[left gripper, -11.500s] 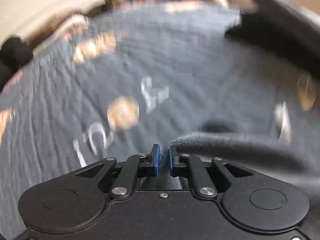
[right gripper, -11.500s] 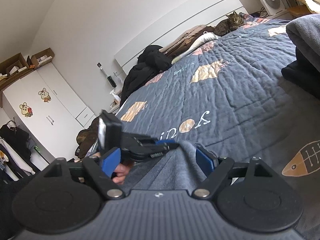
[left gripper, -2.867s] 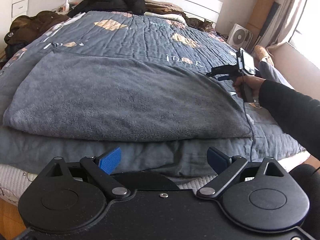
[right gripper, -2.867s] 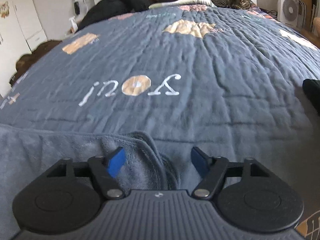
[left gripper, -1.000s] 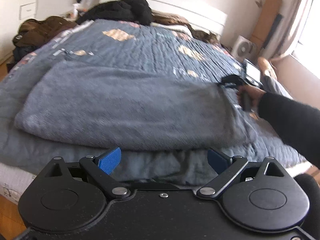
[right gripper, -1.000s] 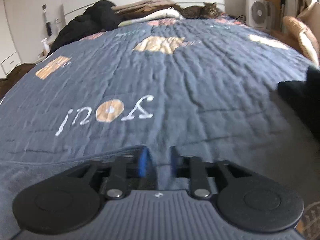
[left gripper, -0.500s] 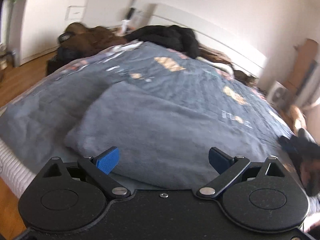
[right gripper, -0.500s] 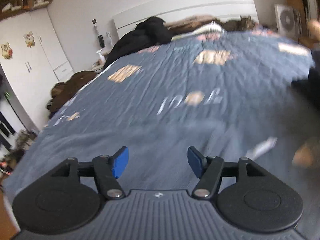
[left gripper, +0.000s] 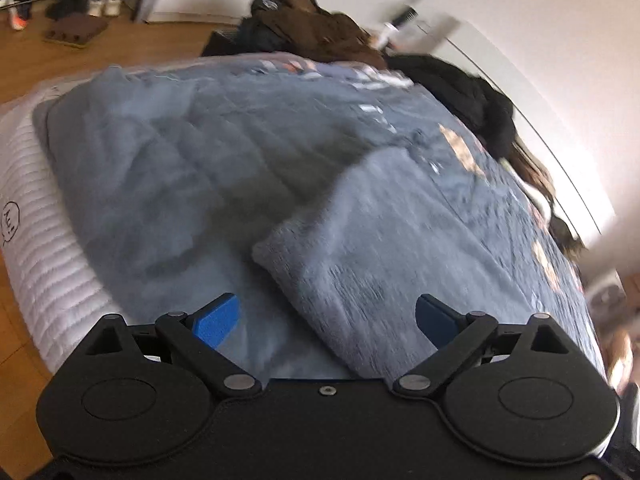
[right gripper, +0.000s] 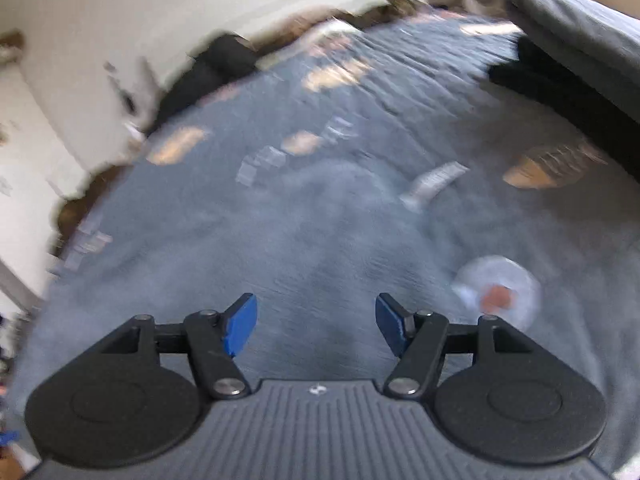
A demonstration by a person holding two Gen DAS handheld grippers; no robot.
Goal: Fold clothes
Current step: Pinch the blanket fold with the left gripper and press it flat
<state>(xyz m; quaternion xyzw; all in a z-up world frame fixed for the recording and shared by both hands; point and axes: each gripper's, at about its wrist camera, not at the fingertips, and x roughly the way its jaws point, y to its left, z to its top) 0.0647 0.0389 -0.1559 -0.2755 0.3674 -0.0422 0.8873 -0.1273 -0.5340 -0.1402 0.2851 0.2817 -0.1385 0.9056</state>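
A grey fleece blanket (left gripper: 400,248) lies folded on the blue-grey quilt (left gripper: 168,168) of the bed. Its near left corner points toward my left gripper (left gripper: 326,320), which is open and empty just above the folded edge. My right gripper (right gripper: 316,322) is open and empty, held over the fleece (right gripper: 320,240), which is blurred in the right wrist view. Neither gripper touches the cloth.
Dark jackets (left gripper: 460,92) and brown clothes (left gripper: 316,32) are piled at the head and side of the bed. The white mattress edge (left gripper: 44,240) and wooden floor (left gripper: 60,64) lie to the left. A folded grey stack (right gripper: 580,40) on black cloth sits at far right.
The right gripper let go of the blanket corner and opened. Both grippers have swung left and tilted down toward the fleece; both views are motion-blurred.
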